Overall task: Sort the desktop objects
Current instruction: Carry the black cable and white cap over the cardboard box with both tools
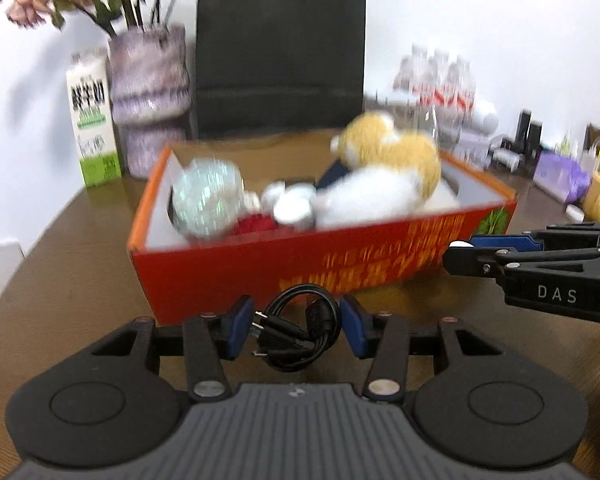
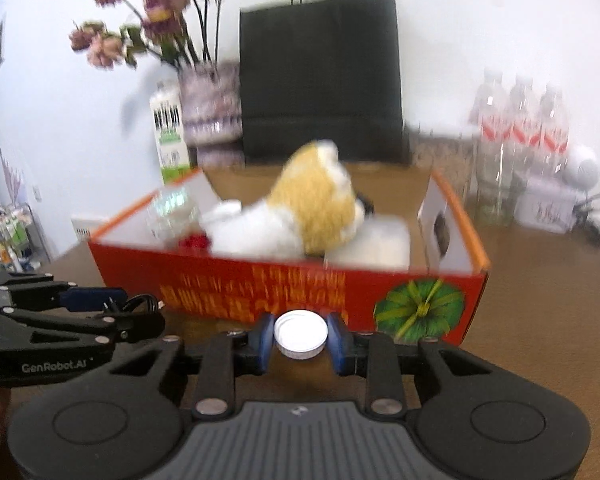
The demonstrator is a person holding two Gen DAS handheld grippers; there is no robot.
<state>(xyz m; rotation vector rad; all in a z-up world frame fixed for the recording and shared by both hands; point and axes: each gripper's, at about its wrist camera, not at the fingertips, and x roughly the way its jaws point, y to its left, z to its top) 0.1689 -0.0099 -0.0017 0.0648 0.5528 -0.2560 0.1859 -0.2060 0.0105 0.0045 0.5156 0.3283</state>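
Two tools, each holding a thing.
The left tool (image 1: 296, 326) grips a black cable (image 1: 300, 330); the right tool (image 2: 300, 338) grips a white cap (image 2: 300, 334) near the red box (image 2: 260, 292).

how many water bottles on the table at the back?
3 water bottles, in a row right of the black bag: left, middle, right. Blurred, so more may be hidden behind them.

Glossy printed cardboard forms the red box (image 1: 236, 276) on my dark, smooth wood-look table (image 1: 72, 248). Inside it I see a fluffy fabric plush dog (image 2: 312, 208). My matt black plastic left gripper (image 1: 296, 326) pinches a shiny rubbery cable (image 1: 300, 328); my right gripper (image 2: 300, 338) clamps a smooth white plastic cap (image 2: 300, 332).
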